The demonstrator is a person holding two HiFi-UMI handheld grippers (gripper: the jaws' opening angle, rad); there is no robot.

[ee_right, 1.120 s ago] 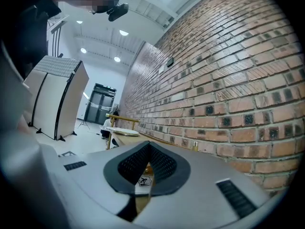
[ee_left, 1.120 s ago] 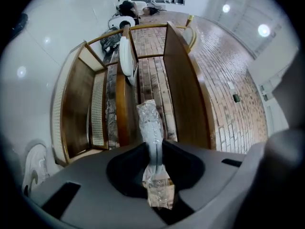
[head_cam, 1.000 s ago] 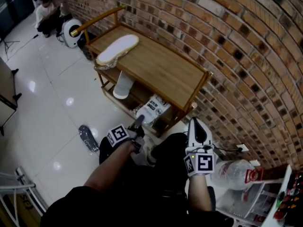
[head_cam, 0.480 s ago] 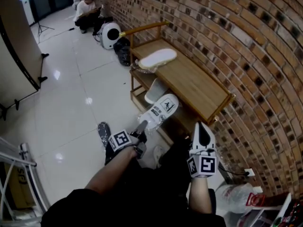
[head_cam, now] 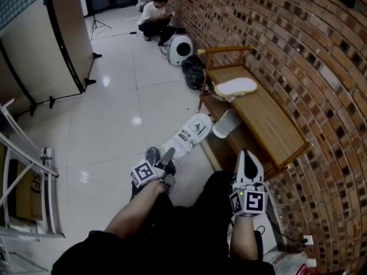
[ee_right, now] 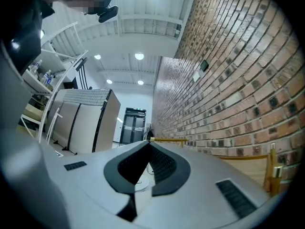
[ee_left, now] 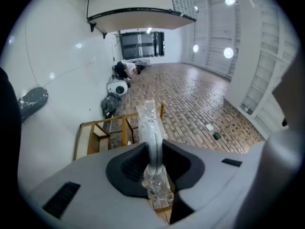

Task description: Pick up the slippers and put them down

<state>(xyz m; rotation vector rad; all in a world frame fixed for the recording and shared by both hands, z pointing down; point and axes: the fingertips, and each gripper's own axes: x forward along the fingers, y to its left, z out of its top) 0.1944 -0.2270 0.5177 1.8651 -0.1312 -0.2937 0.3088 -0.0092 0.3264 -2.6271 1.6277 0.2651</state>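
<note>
My left gripper (head_cam: 168, 155) is shut on one end of a white slipper in clear plastic wrap (head_cam: 189, 135), held in the air over the tiled floor beside the wooden bench (head_cam: 275, 125). In the left gripper view the wrapped slipper (ee_left: 151, 128) stands up between the dark pads of the left gripper (ee_left: 153, 151). A second white slipper (head_cam: 235, 86) lies on the bench top. Something white (head_cam: 226, 124) sits on the bench's lower shelf. Partly hidden behind my left gripper, a grey slipper (head_cam: 152, 153) lies on the floor. My right gripper (head_cam: 248, 154) is shut and holds nothing, its tips together in the right gripper view (ee_right: 148, 147).
A brick wall (head_cam: 298, 44) runs along the right behind the bench. Beyond the bench are a black bag (head_cam: 194, 73), a round white appliance (head_cam: 182, 47) and a crouching person (head_cam: 155, 13). A beige partition (head_cam: 51, 44) and a metal rack (head_cam: 23, 171) stand at the left.
The left gripper has drawn the wrapped slipper out of the bench's lower shelf and carried it left over the floor. Both grippers have swung away from the bench.
</note>
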